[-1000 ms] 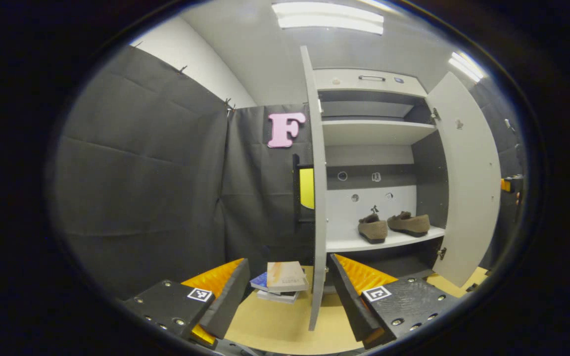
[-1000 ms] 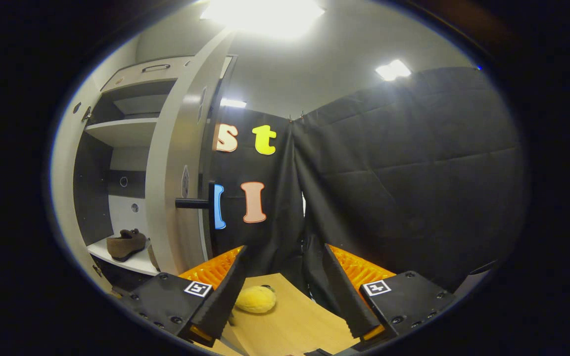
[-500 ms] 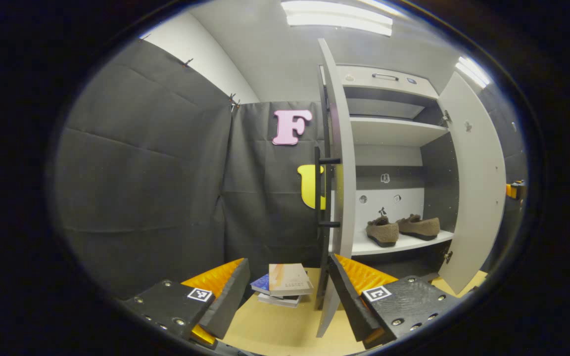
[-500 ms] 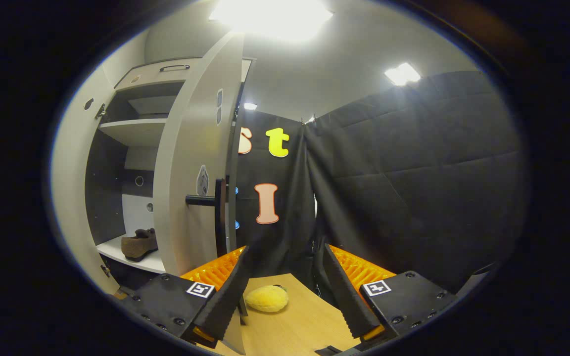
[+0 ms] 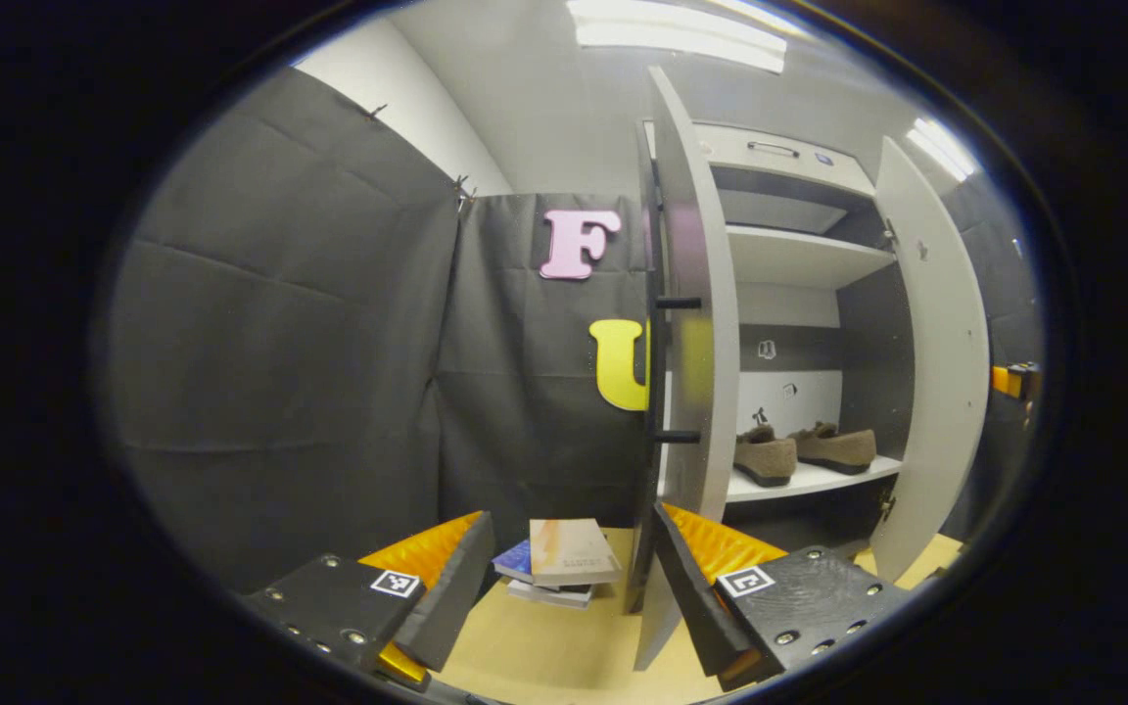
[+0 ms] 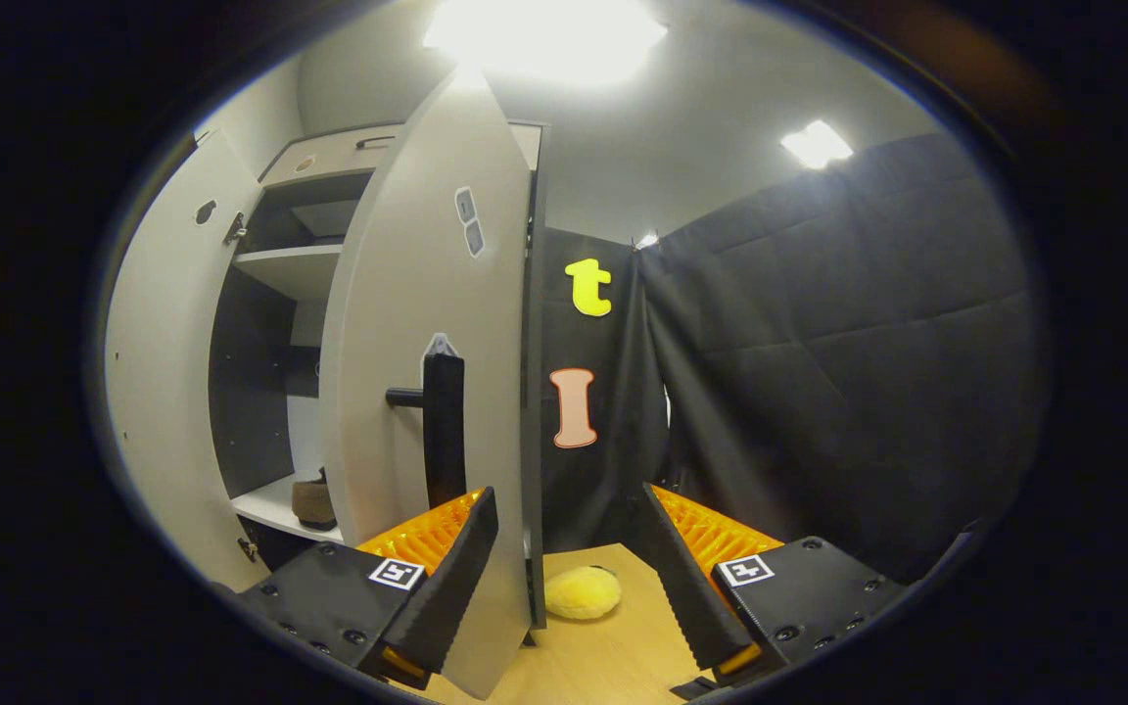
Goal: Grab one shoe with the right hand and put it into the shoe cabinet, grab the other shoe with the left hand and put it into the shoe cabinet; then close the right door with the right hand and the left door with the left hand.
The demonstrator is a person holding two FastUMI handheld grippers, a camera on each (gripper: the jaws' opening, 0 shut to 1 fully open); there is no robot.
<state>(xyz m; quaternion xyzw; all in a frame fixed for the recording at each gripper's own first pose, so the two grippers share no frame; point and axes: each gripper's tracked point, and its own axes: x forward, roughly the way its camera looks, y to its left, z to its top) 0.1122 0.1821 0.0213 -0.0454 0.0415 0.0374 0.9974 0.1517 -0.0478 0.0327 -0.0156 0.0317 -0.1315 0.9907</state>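
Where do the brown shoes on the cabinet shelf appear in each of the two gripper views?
Left gripper view: both brown shoes sit side by side on the lower shelf, right of centre, between the two open doors.
Right gripper view: one shoe peeks out at lower left, partly hidden by the right door.
Shared landmark: the drawer handle atop the cabinet.

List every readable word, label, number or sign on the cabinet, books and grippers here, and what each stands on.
No text here is legible.
Top book of the stack: a line of print on its cover, too blurred to read.
Right door: two small stickers near the top, too small to read.
Left gripper: square coded tags, no words or numbers.
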